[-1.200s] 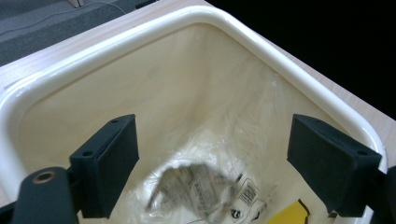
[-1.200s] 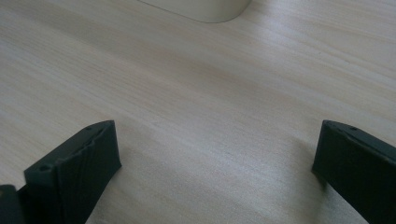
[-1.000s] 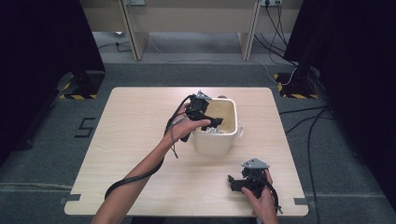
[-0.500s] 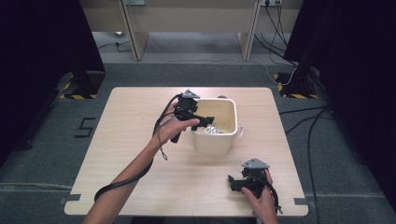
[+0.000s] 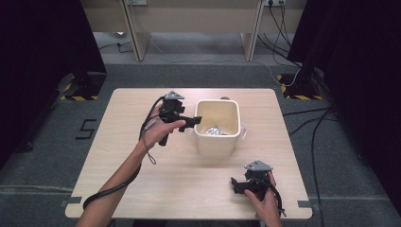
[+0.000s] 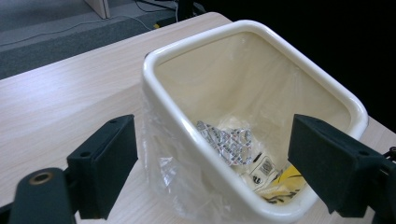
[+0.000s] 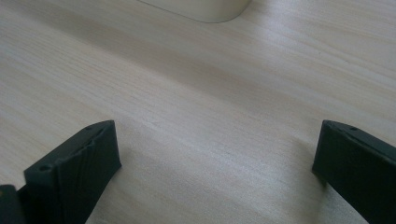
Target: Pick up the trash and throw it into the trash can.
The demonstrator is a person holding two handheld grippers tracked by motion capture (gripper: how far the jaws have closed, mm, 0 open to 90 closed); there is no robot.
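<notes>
In the high view the left gripper (image 5: 193, 122) sits just left of centre, held in the person's left hand (image 5: 158, 130), its jaws spread wide and holding nothing, their tips at the left rim of the cream bin (image 5: 217, 137). The left gripper view shows those parted jaws low in the frame on either side of the bin's near corner, where a clear plastic liner (image 6: 161, 158) hangs over the outside wall. Inside the bin lie crumpled wrappers (image 6: 233, 144). The right gripper (image 5: 239, 185) rests at the lower right of the high view on the wooden table (image 5: 118, 156), jaws also wide apart and empty, well apart from the bin.
</notes>
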